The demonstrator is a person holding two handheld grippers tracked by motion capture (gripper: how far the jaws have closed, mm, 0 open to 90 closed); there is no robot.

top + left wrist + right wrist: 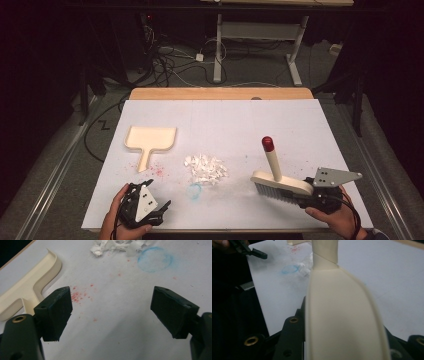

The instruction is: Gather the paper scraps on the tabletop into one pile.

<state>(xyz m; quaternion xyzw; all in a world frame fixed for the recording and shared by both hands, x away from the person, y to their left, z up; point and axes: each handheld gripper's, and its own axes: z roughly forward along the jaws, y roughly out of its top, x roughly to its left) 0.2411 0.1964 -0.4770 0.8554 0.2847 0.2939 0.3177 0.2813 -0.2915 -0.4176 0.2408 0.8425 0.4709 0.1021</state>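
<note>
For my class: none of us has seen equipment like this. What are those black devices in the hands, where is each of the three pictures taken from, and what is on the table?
A person sits at a white table and holds a hand-operated two-jaw gripper in each hand. The high view comes from a fixed camera looking down on the table. The other two come from cameras riding on each gripper, looking along its black jaws.

On the table lie a cream dustpan, a pile of white paper scraps, a blue ring mark and some red specks.

The left gripper is open and holds nothing; its jaws stand wide apart. The right gripper is closed on the head of a cream brush with a red-tipped handle, bristles down, beside the scraps.
</note>
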